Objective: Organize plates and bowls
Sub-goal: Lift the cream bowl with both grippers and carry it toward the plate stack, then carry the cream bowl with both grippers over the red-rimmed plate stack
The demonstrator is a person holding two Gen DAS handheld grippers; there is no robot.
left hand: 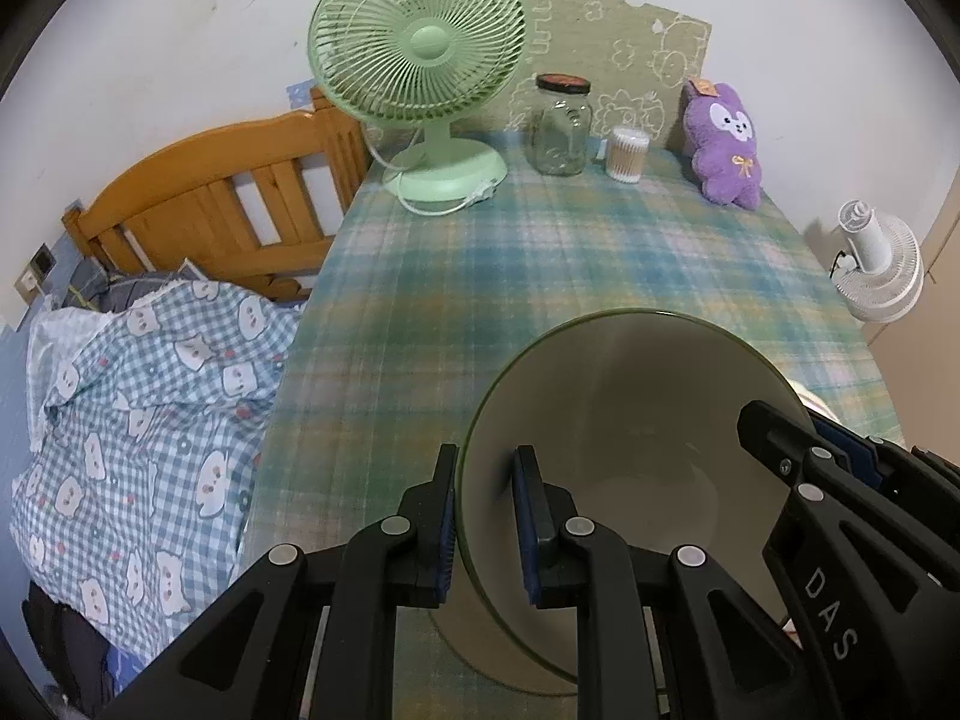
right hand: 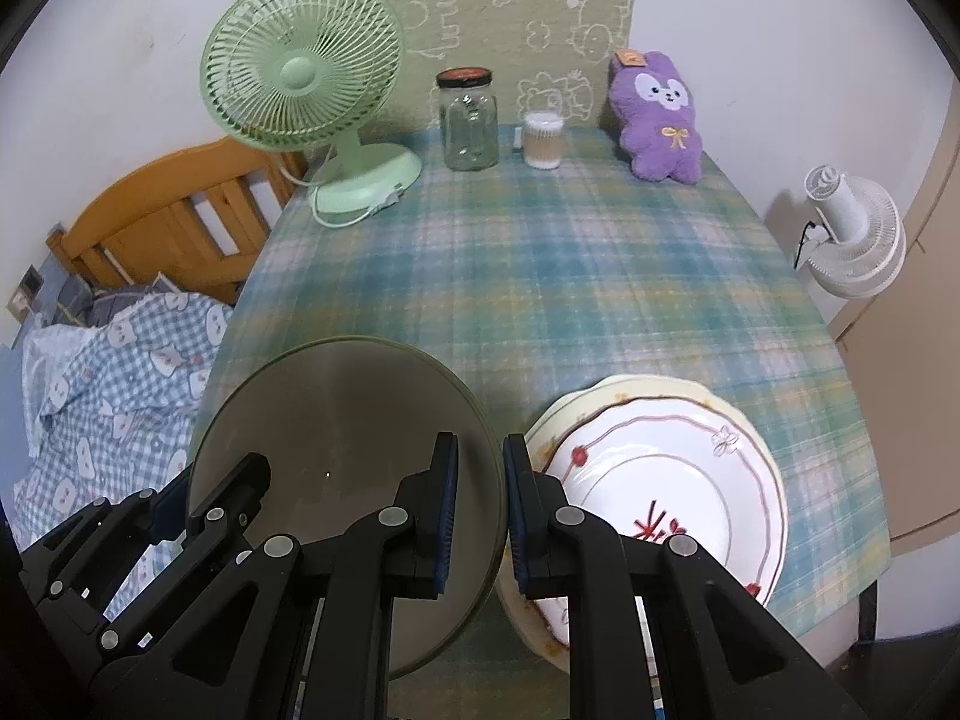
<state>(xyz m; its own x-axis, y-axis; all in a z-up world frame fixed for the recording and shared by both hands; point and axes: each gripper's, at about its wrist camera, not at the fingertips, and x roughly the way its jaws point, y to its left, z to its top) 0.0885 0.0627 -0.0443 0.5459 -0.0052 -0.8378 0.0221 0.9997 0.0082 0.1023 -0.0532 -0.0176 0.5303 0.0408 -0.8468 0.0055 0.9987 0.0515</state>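
A grey-cream bowl with a green rim (left hand: 630,420) is held above the plaid table by both grippers. My left gripper (left hand: 487,516) is shut on its left rim, one finger outside, one inside. My right gripper (right hand: 480,510) is shut on its right rim; the bowl (right hand: 336,420) fills the lower left of the right wrist view. The right gripper's body (left hand: 840,516) shows at the bowl's right side in the left wrist view. A stack of white plates with red decoration (right hand: 672,468) lies on the table just right of the bowl.
On the plaid tablecloth (right hand: 540,276) at the back stand a green desk fan (right hand: 300,84), a glass jar (right hand: 468,120), a cotton swab cup (right hand: 543,141) and a purple plush toy (right hand: 657,114). A bed with a checked quilt (left hand: 150,408) lies left. A white fan (right hand: 852,234) stands right.
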